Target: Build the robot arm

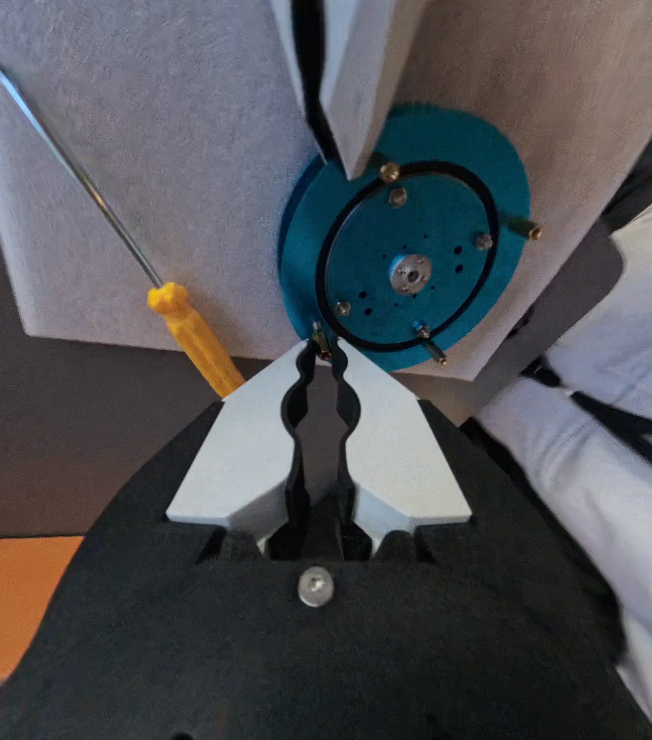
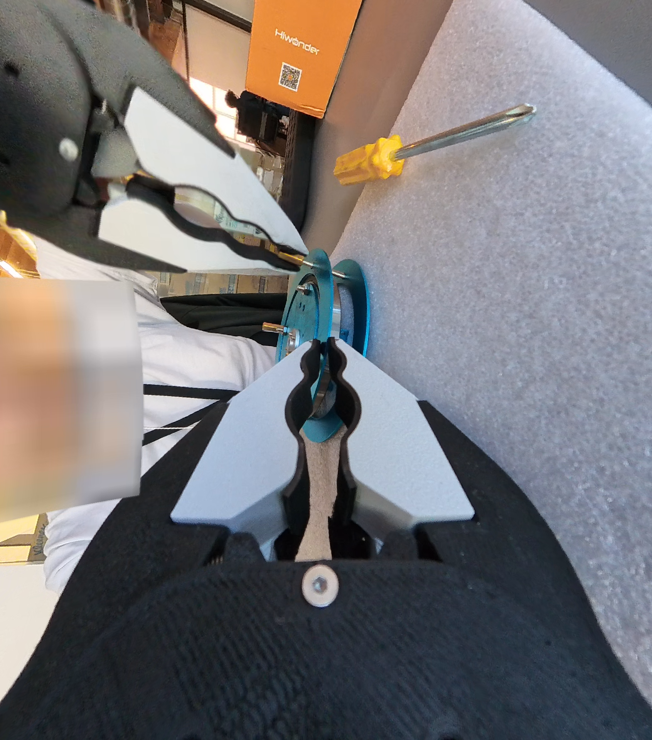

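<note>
A blue two-plate disc assembly (image 1: 372, 248) with a black ring, a silver hub and several brass standoffs rests on edge against a white foam sheet (image 1: 148, 160). My left gripper (image 1: 323, 345) is shut on a brass standoff (image 1: 321, 341) at the disc's near rim. My right gripper (image 2: 323, 343) is shut on the rim of the outer blue plate (image 2: 308, 304). The right gripper also shows in the left wrist view (image 1: 343, 166) at the disc's far rim. The left gripper shows in the right wrist view (image 2: 296, 259), pinching the standoff (image 2: 290, 259).
A yellow-handled screwdriver (image 1: 192, 336) lies on the foam left of the disc; it also shows in the right wrist view (image 2: 372, 160). An orange box (image 2: 300, 52) stands beyond the foam (image 2: 536, 360). A person in a white shirt (image 1: 604, 460) is close beside the disc.
</note>
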A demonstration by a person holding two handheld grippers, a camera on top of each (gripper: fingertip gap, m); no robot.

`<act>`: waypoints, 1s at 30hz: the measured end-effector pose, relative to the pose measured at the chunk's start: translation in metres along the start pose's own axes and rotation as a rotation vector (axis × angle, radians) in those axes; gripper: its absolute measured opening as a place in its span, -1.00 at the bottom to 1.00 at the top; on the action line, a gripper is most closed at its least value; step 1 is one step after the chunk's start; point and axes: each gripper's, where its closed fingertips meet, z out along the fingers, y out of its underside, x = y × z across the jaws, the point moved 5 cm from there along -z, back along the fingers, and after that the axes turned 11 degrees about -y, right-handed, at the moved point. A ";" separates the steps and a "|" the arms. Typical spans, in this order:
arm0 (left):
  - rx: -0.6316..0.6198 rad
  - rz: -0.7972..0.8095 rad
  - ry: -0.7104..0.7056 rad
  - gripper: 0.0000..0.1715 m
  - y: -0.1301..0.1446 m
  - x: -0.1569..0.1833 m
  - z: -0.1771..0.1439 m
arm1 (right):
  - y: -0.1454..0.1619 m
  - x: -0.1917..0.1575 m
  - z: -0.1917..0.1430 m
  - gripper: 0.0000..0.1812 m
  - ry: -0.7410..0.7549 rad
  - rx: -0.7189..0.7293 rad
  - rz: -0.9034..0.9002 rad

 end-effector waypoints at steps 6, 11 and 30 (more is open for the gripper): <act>-0.040 0.712 -0.373 -0.95 -0.002 0.012 0.000 | 0.000 0.000 0.000 -0.97 -0.003 -0.002 -0.002; 0.022 0.801 -0.415 -0.88 0.001 0.018 -0.001 | 0.000 0.000 0.000 -0.98 -0.006 -0.006 0.000; -0.008 -0.055 0.053 -0.93 -0.004 -0.003 -0.005 | 0.000 0.000 0.000 -0.98 -0.005 -0.001 -0.001</act>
